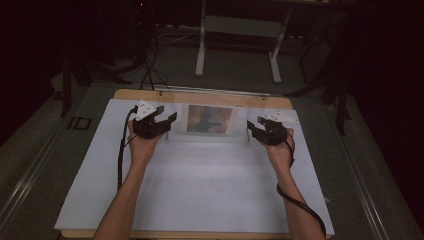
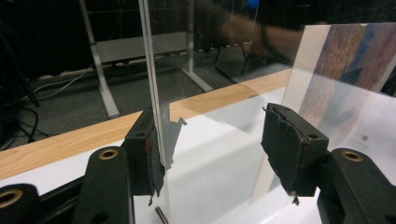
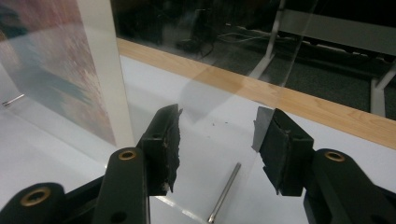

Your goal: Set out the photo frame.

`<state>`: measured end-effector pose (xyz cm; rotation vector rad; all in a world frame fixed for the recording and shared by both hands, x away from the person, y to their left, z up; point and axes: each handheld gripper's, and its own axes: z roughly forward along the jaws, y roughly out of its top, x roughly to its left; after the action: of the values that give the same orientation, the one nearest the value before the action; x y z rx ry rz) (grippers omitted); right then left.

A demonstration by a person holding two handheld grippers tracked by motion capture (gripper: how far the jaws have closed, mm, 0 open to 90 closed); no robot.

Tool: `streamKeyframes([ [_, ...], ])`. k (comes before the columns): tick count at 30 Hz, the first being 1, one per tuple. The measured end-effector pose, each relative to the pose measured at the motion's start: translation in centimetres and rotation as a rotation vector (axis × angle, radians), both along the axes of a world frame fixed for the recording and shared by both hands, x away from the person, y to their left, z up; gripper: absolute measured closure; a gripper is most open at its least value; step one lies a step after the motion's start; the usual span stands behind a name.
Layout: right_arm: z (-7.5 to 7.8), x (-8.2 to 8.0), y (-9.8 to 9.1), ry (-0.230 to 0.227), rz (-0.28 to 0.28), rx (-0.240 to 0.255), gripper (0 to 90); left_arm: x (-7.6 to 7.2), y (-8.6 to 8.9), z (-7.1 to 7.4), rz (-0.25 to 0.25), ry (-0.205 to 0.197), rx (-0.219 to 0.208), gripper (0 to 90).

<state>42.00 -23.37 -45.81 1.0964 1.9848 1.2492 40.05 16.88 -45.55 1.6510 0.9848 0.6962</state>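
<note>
A: L gripper (image 1: 161, 120) wide open, nothing held, straddling left edge of clear frame (image 1: 210, 121) standing at table's far middle.
B: R gripper (image 1: 257, 127) open too, empty, at right edge. Close both evenly; avoid the steel pin (image 3: 225, 192).

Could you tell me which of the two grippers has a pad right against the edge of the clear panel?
The left gripper: its pad meets the clear panel, while the right gripper gapes around it.
</note>
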Motion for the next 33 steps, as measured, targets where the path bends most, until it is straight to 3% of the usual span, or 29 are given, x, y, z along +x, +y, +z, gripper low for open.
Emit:
streamKeyframes([
  [1,-0.1,-0.2,0.0,-0.007,0.000,0.010,50.5,-0.1,0.1,0.1,0.006,0.003,-0.019,41.5],
  [9,0.2,-0.7,-0.1,-0.006,0.004,0.024,50.6,-0.7,0.0,0.7,0.008,0.023,-0.022,41.3],
  [25,1.3,-3.3,-0.6,0.005,0.022,0.043,52.3,-2.8,0.3,1.5,-0.003,0.135,-0.071,41.6],
  [33,1.3,-5.1,-0.4,0.006,0.026,0.052,53.7,-3.8,0.8,1.6,-0.020,0.153,-0.071,41.5],
])
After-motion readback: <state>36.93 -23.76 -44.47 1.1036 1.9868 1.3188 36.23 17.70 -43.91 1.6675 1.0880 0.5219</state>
